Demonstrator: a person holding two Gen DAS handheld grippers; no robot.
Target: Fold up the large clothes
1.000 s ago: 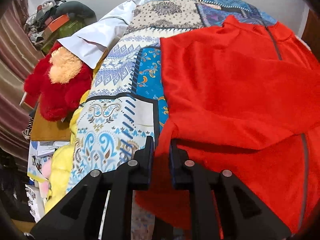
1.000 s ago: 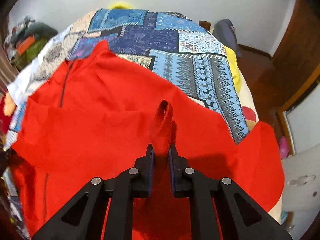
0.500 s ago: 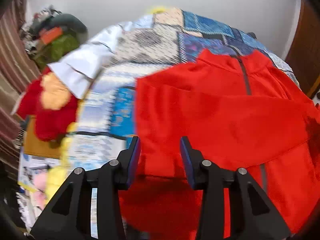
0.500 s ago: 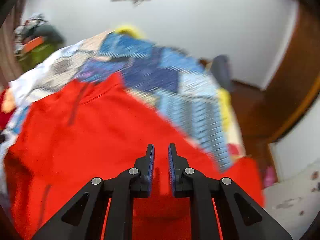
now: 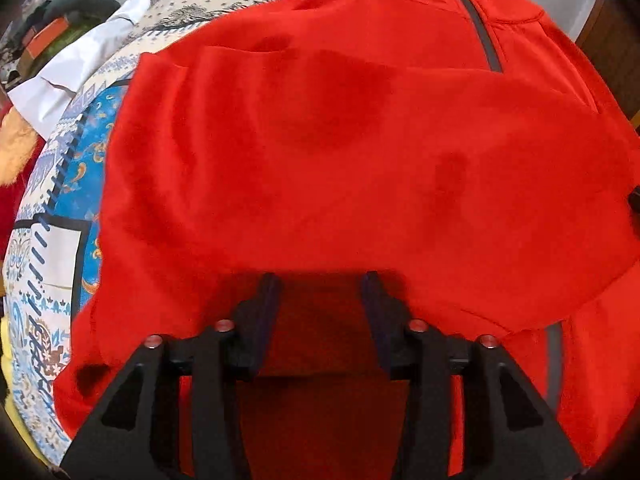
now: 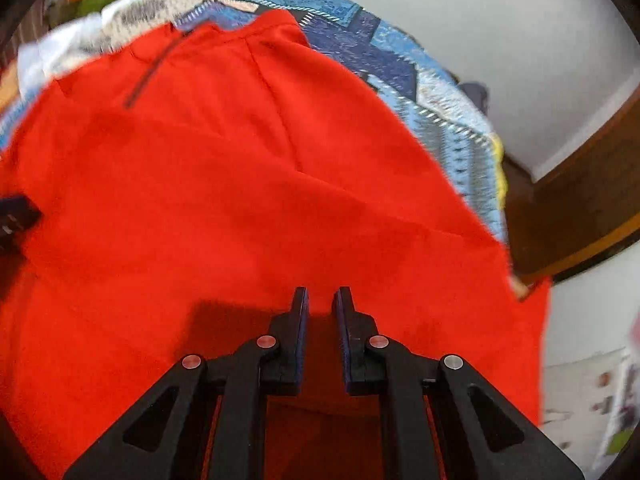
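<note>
A large red fleece top [image 5: 340,140] with a grey zip [image 5: 484,40] lies spread on a patterned blue bedspread [image 5: 72,152], its sleeves folded across the body. My left gripper [image 5: 322,280] hovers low over the near part of the top. Its jaws are opening, and shadowed red fabric lies beneath the gap with the pads not pressing on it. In the right wrist view the same red top [image 6: 240,200] fills the frame. My right gripper [image 6: 320,294] is shut just above it, with only a thin slit between its pads and no fold seen in them.
A white cloth [image 5: 76,64] and a red and orange plush toy [image 5: 16,148] lie at the bed's left side. The bedspread [image 6: 400,68] drops off on the right toward a brown wooden door [image 6: 580,200] and a white wall. Clutter is piled at the far left.
The left gripper let go of the red fabric edge, opened wide and moved right and lower over the top. The right gripper no longer shows the pinched fold and has sunk closer to the fabric.
</note>
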